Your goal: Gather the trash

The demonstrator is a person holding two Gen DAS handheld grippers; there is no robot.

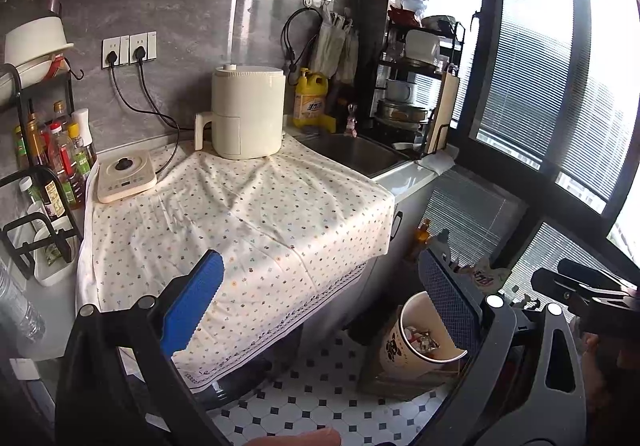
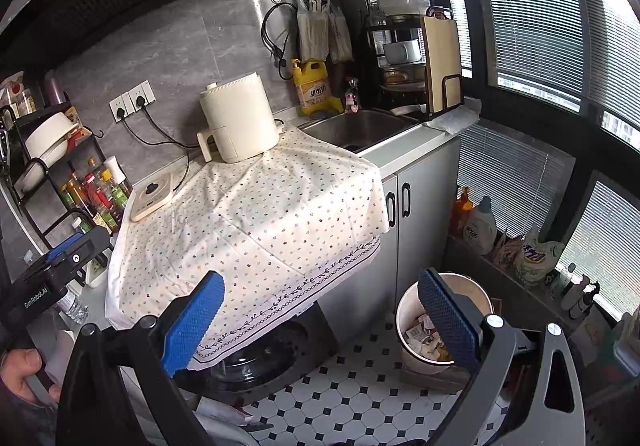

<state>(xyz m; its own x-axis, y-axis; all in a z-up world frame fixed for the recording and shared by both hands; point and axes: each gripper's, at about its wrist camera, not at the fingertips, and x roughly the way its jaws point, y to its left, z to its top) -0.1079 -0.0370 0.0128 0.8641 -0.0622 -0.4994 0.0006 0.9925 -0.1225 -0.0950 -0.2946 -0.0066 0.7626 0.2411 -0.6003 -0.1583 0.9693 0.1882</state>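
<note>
A white trash bin [image 1: 404,354] with crumpled wrappers inside stands on the tiled floor at the lower right; it also shows in the right wrist view [image 2: 408,322]. My left gripper [image 1: 320,306] is open and empty, held above the front edge of the cloth-covered counter [image 1: 240,214]. My right gripper [image 2: 320,314] is open and empty, its right finger in front of the bin. No loose trash shows on the cloth [image 2: 256,206]. The right gripper's body shows at the right edge of the left wrist view.
A cream air fryer [image 1: 248,112], a small induction cooker [image 1: 126,176], a yellow detergent bottle [image 1: 310,96], a sink [image 1: 356,152] and dish racks line the counter. A bottle rack [image 1: 48,158] stands left. Detergent bottles [image 2: 480,224] stand by the window.
</note>
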